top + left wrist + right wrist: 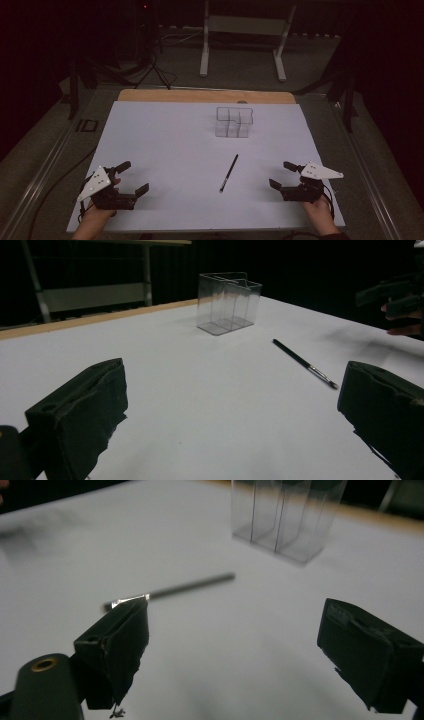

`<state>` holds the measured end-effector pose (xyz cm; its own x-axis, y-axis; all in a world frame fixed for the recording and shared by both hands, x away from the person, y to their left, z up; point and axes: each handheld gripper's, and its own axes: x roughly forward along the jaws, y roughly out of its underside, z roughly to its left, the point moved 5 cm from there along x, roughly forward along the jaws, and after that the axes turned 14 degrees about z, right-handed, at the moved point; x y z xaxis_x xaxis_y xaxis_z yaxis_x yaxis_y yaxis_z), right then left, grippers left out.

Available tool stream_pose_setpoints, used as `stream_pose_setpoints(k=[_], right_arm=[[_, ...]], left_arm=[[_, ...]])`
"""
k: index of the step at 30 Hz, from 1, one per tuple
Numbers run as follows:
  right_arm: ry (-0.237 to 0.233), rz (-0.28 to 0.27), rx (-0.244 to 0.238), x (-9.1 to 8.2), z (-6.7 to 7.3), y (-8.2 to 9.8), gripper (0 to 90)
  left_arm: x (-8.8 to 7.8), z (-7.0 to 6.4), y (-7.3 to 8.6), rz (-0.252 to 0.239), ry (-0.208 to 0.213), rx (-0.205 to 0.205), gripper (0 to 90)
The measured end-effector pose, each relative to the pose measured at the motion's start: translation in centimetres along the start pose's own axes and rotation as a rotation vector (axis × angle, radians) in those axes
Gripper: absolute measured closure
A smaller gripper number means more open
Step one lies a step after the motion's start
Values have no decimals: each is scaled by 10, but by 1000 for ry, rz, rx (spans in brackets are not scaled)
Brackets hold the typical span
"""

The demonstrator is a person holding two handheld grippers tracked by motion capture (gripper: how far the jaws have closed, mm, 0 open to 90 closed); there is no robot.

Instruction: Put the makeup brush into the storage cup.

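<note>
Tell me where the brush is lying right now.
In the high view the thin black brush lies flat on the white sheet, right of centre, between the clear organizer and the table's near edge, closer to the right gripper.

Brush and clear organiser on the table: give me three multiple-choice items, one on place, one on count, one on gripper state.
1. Where does the brush lie?
A. Inside the clear organiser
B. On the white sheet between the two grippers
C. In the left gripper's jaws

2. How many brushes are on the white sheet?
A. One
B. Two
C. Three

3. How do the jaws of the right gripper stand?
A. Shut on the brush
B. Shut with nothing in them
C. Open with nothing in them

Answers: 1 B, it lies flat on the sheet, nearer the person than the clear organiser and apart from the left gripper; 2 A, a single dark brush shows; 3 C, the right gripper view has bare sheet between its jaws.
</note>
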<state>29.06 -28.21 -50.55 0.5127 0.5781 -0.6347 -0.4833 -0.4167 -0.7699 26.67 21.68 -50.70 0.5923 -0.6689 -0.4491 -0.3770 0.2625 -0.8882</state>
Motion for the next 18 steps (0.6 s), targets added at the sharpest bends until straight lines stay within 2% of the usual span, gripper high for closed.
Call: stream_pose_setpoints(k=[1, 3, 4, 9, 16, 18], right_arm=[[0, 0, 0, 0, 0, 0, 129], [-1, -65, -23, -6, 3, -5, 129], [2, -70, -26, -7, 3, -6, 129], [-3, -19, -26, 0, 3, -2, 130], [-4, -5, -42, 1, 4, -3, 130], [-22, 2, -35, 3, 3, -2, 130]], left_arm=[[0, 0, 0, 0, 0, 0, 6], [1, -1, 0, 5, 1, 3, 6], [0, -1, 0, 6, -2, 7, 6], [0, -1, 0, 5, -3, 4, 6], [-1, 0, -1, 1, -3, 0, 6], [-1, -1, -1, 0, -3, 1, 6]])
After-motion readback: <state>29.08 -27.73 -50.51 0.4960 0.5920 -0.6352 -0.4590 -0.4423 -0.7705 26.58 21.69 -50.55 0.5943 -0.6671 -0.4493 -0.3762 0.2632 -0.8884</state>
